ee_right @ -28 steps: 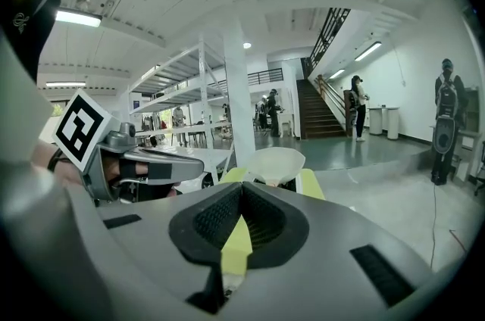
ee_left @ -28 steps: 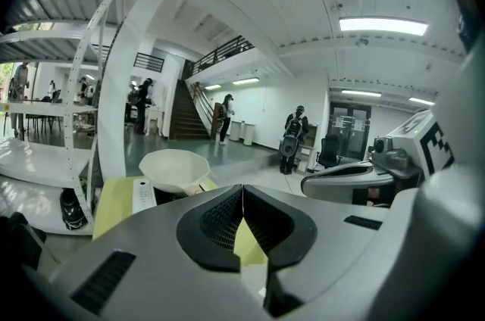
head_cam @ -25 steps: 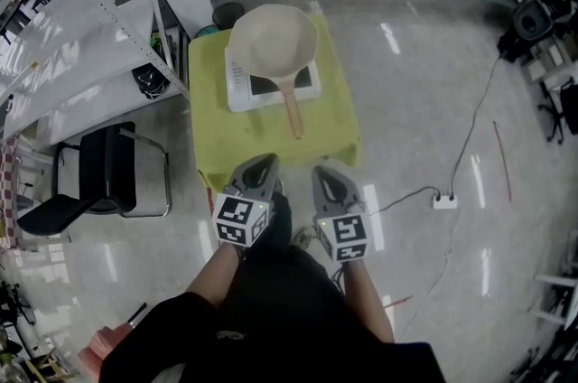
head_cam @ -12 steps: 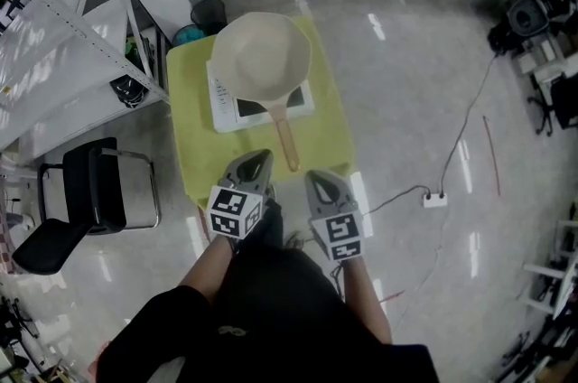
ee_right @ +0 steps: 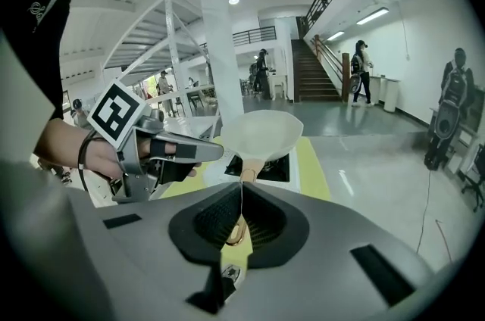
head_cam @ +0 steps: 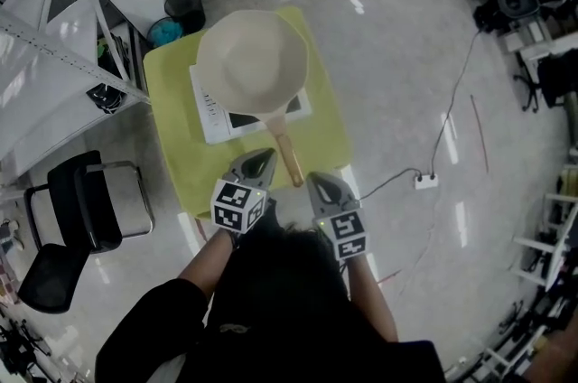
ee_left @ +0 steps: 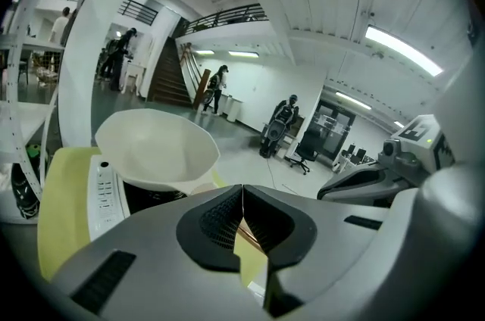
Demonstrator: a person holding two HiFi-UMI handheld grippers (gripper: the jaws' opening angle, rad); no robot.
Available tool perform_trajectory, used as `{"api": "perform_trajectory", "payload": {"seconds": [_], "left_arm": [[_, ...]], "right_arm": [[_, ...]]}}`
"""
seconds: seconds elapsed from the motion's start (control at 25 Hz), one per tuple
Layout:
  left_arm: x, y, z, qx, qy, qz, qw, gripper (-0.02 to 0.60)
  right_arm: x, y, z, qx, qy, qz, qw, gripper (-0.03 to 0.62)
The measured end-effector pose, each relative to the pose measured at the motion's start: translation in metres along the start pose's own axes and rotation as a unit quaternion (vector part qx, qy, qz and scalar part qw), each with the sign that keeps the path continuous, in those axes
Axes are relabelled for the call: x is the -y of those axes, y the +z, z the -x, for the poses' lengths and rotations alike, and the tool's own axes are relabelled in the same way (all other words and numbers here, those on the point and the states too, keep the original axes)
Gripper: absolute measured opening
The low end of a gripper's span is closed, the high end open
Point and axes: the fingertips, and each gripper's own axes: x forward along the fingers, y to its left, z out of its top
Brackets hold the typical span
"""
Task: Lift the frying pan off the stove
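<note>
Cream pan (head_cam: 253,65) sits on the stove (head_cam: 209,108), on the yellow-covered surface (head_cam: 176,164). The handle (head_cam: 287,157) points twd the person. L claw (head_cam: 264,157) & R claw (head_cam: 318,180) are both closed tight w/ nothing btwn the jaws. They're held at the near edge of the surface, one either side of the handle's end. R claw looks just short of the handle, prob. not touching, hard to tell. Black chair (head_cam: 86,210) stands left of the surface.

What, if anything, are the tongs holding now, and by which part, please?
Nothing is held: the left tongs and right tongs are both shut and empty. The frying pan sits on the stove, its handle ungripped.
</note>
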Motion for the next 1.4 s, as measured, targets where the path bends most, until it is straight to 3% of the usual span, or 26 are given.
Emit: {"api": "perform_trajectory", "payload": {"seconds": [0.12,0.32,0.6,0.68,0.72,0.8,0.88,0.92,1.08,1.4], "left_arm": [[-0.008,-0.009,-0.013,-0.019,-0.013,0.020,0.9995,0.044],[-0.026,-0.025,-0.029,-0.035,-0.027,0.101,0.9939,0.044],[-0.039,-0.037,-0.050,-0.041,-0.027,0.140,0.9890,0.046],[-0.039,-0.037,-0.050,-0.029,-0.037,0.185,0.9817,0.048],[-0.041,-0.038,-0.050,-0.024,-0.045,0.222,0.9738,0.067],[-0.047,-0.043,-0.053,-0.020,-0.072,0.310,0.9478,0.209],[-0.050,-0.038,-0.059,-0.013,-0.106,0.368,0.9236,0.259],[-0.049,-0.034,-0.063,-0.010,-0.120,0.377,0.9183,0.265],[-0.047,-0.029,-0.080,-0.015,-0.144,0.379,0.9141,0.276],[-0.055,-0.028,-0.103,-0.017,-0.140,0.393,0.9085,0.278]], "right_arm": [[0.004,-0.005,-0.008,-0.014,0.000,-0.007,1.000,0.017],[0.012,-0.014,-0.015,-0.030,0.004,-0.025,0.999,0.017],[0.026,-0.024,-0.033,-0.029,0.033,-0.033,0.999,0.017],[0.029,-0.022,-0.036,-0.026,0.042,-0.035,0.998,0.017],[0.031,-0.020,-0.036,-0.024,0.047,-0.038,0.998,0.017],[0.034,-0.016,-0.037,-0.021,0.055,-0.043,0.997,0.017],[0.037,-0.013,-0.039,-0.022,0.060,-0.043,0.997,0.017],[0.039,-0.012,-0.039,-0.022,0.062,-0.042,0.997,0.017],[0.044,-0.015,-0.038,-0.026,0.065,-0.046,0.996,0.017],[0.041,-0.019,-0.046,-0.030,0.081,-0.073,0.994,0.017]]}}
